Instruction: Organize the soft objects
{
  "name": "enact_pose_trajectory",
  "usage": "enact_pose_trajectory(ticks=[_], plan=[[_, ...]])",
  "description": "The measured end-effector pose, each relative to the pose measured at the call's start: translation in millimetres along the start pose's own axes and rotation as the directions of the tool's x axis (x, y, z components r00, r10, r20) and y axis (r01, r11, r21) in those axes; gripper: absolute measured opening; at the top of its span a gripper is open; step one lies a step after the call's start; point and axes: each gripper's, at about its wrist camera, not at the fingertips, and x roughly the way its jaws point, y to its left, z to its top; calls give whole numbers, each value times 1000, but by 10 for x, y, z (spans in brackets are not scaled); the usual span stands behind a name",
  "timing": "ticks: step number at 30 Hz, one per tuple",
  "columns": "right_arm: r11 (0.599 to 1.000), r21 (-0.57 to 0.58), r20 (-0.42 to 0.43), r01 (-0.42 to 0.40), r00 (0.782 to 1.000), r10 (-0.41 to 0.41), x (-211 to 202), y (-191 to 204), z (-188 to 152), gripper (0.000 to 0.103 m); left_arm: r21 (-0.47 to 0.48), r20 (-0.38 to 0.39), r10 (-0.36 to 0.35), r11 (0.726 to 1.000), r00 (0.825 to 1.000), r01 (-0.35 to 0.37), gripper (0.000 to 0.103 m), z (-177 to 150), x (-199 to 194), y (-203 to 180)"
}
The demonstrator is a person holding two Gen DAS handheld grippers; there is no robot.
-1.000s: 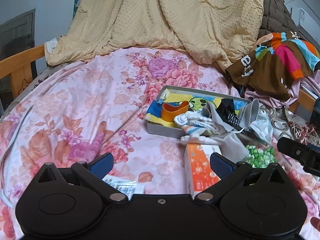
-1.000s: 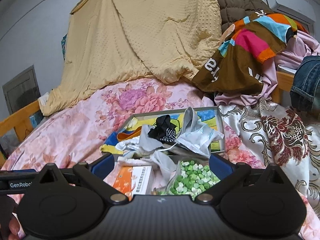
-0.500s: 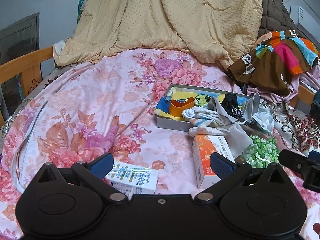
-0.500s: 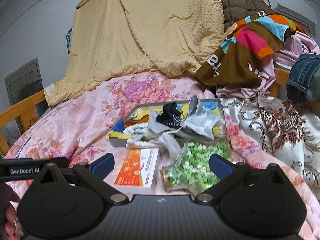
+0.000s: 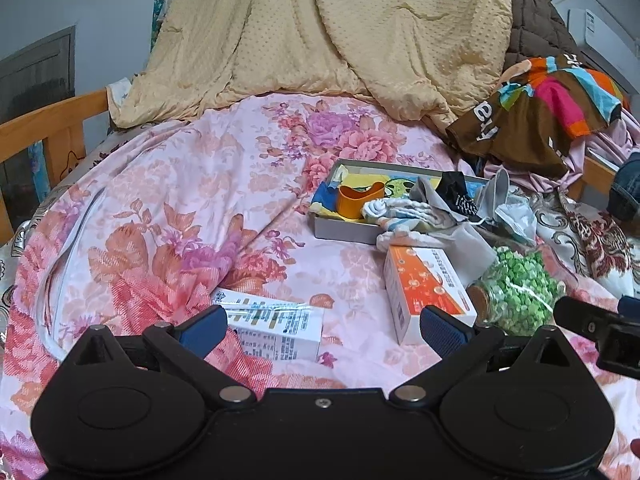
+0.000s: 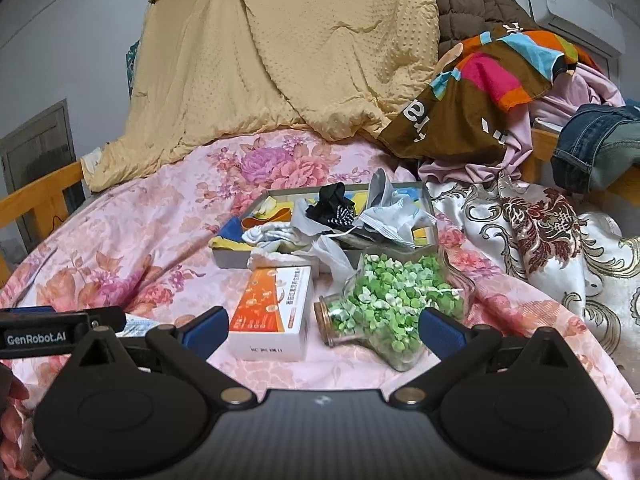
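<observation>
Setting: a bed under a pink floral sheet [image 5: 168, 200], with a yellow blanket [image 6: 280, 52] heaped at its far end and loose clothes piled at the right.
Left gripper [image 5: 322, 320]: jaws spread wide and empty, hovering low over the sheet; a white printed box [image 5: 276, 326] lies between and just beyond its fingers.
Right gripper [image 6: 320, 326]: jaws likewise spread and empty; an orange-and-white box [image 6: 274, 312] and a glass jar of green pieces [image 6: 384, 312] lie side by side just ahead of it.
Soft objects: a white-and-blue striped cloth roll [image 5: 400, 210], a black dotted sock [image 6: 332, 204], grey cloth [image 5: 430, 196] and a crumpled face mask [image 6: 394, 220] sit jumbled in and over the near edge of a shallow grey tray [image 5: 344, 232], which stands near the middle of the bed, beyond the boxes and the jar.
Other tray contents: an orange cup-like piece [image 5: 358, 202] on bright yellow and blue cloth.
Step in hand: judged to be the approach, both grippers poised before any grasp; nothing soft is held.
Next move: likely a reach forward past the rigid boxes and jar to the tray, closing on one cloth at a single fold.
Caution: the cloths overlap, so a pinch may drag a neighbour or the mask's strap along.
</observation>
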Motion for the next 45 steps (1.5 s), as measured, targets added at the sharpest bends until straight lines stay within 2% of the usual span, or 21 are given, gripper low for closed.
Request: enact_pose_trajectory(ticks=[12,45], plan=[[998,-60,-35,22,999,-24,-3,139,-130,103,25,7,5,1000,1000,-5,102,-175,-50,94],[993,-110,-54,33,998,-39,32,202,-174,103,58,16,20,998,1000,-21,102,-255,-28,179]])
